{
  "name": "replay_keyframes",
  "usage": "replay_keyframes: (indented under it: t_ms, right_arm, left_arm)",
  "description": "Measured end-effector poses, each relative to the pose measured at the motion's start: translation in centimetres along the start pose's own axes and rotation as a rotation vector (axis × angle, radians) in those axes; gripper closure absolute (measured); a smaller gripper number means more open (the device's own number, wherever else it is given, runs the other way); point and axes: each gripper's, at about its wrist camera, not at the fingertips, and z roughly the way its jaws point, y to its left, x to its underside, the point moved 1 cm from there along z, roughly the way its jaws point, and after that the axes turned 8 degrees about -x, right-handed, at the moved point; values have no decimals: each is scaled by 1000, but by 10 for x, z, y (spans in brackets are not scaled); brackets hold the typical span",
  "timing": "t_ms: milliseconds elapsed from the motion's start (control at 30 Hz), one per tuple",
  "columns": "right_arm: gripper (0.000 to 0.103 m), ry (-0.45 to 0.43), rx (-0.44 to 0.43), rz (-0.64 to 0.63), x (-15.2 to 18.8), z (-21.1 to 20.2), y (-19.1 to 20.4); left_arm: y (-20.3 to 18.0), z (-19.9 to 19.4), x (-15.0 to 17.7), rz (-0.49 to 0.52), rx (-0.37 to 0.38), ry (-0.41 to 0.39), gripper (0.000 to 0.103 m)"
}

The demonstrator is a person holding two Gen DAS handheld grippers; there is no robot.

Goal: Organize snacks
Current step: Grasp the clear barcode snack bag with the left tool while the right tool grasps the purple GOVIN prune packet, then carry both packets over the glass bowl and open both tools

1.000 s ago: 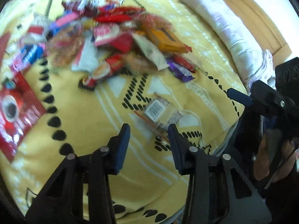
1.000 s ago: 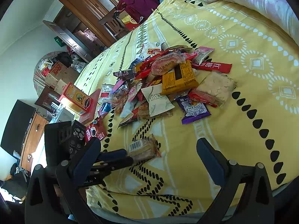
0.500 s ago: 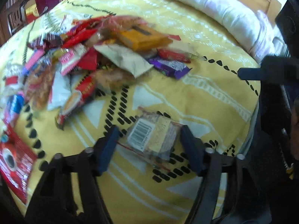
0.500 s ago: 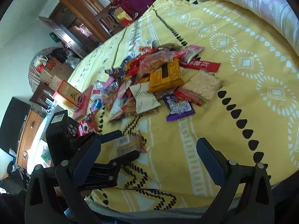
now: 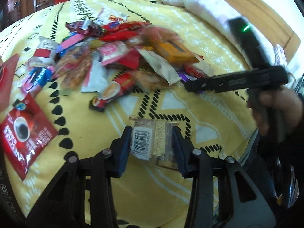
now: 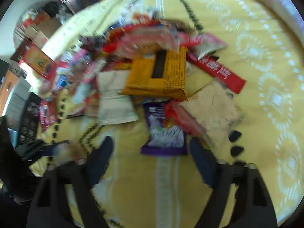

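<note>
A bed covered by a yellow patterned bedspread (image 5: pixel 171 199) carried a heap of snack packets (image 5: pixel 121 57), a red coffee sachet (image 5: pixel 24 133) apart at its left, a clear barcoded packet (image 5: pixel 152 142) nearer, and a purple wrapper (image 6: pixel 163 133) at the heap's edge.

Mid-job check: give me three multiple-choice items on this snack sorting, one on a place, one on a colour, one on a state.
1. The clear barcoded packet lies:
A. between the left gripper's fingers
B. atop the snack pile
C. on the pillow

2. The packet just ahead of the right gripper is:
A. green
B. purple
C. white

3. The right gripper's jaws are:
A. clamped on the orange box
B. closing, nothing between them
C. out of view

Answers: 1 A, both fingers flank it on the yellow bedspread. 2 B, its wrapper is purple. 3 B, only bedspread shows in the gap.
</note>
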Motion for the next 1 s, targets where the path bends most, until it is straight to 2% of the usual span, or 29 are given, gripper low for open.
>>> replay_keyframes:
  t_ms: [33, 133, 167, 200, 233, 500, 700, 833, 1000]
  right_arm:
    - [33, 5, 12, -4, -2, 6, -3]
    - [36, -18, 18, -2, -3, 12, -7]
    - [43, -29, 29, -2, -3, 9, -5]
    - [59, -34, 32, -5, 0, 5, -3]
    - [61, -42, 17, 0, 2, 1, -2]
    - [62, -212, -60, -57, 29, -62, 49]
    - [62, -274, -138, -157, 19, -87, 126]
    - [62, -300, -211, -241, 4, -90, 192]
    - [62, -321, -345, -340, -13, -83, 294]
  left_arm:
    - [2, 0, 0, -9, -4, -2, 60]
    - [7, -1, 1, -34, -10, 1, 60]
    - [8, -3, 1, -43, -13, -2, 60]
    - [9, -6, 1, -47, -15, -7, 60]
    - [9, -9, 1, -51, -17, -17, 60]
    - [23, -62, -5, -85, -87, -129, 61]
    - [62, -121, -6, -168, -205, -209, 61]
    - [111, -171, 6, -269, -297, -273, 61]
    - [180, -231, 32, -402, -425, -338, 61]
